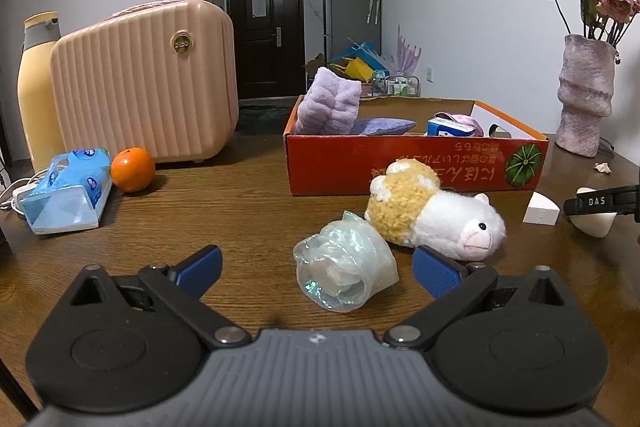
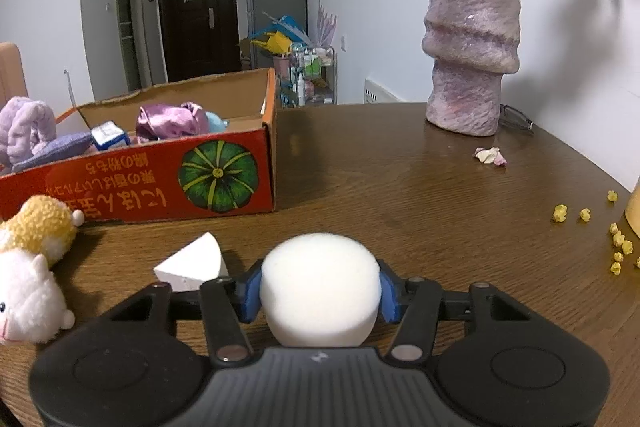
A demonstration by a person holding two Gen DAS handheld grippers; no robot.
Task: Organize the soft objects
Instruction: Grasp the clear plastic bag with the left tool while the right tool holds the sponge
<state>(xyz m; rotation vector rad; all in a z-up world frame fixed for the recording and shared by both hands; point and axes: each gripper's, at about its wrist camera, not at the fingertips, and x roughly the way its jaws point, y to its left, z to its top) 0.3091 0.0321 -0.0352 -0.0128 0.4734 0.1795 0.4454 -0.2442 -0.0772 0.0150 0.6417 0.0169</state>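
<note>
My left gripper (image 1: 316, 267) is open and low over the wooden table; a crumpled clear plastic shower cap (image 1: 344, 267) lies between its blue pads, nearer the right one. A white and yellow plush sheep (image 1: 436, 211) lies just beyond it, also at the left edge of the right wrist view (image 2: 32, 267). My right gripper (image 2: 320, 291) is shut on a round white sponge (image 2: 320, 287), seen from the left wrist view (image 1: 592, 215). A white wedge sponge (image 2: 194, 265) lies beside it. The red cardboard box (image 2: 160, 183) holds a purple towel (image 1: 330, 103) and other soft items.
A pink suitcase (image 1: 148, 79), yellow bottle (image 1: 36, 87), orange (image 1: 133, 169) and tissue pack (image 1: 68, 191) stand at the left. A purple vase (image 2: 472, 43) with dried flowers stands at the right back. Petals (image 2: 490, 155) and yellow bits (image 2: 618, 243) lie on the table.
</note>
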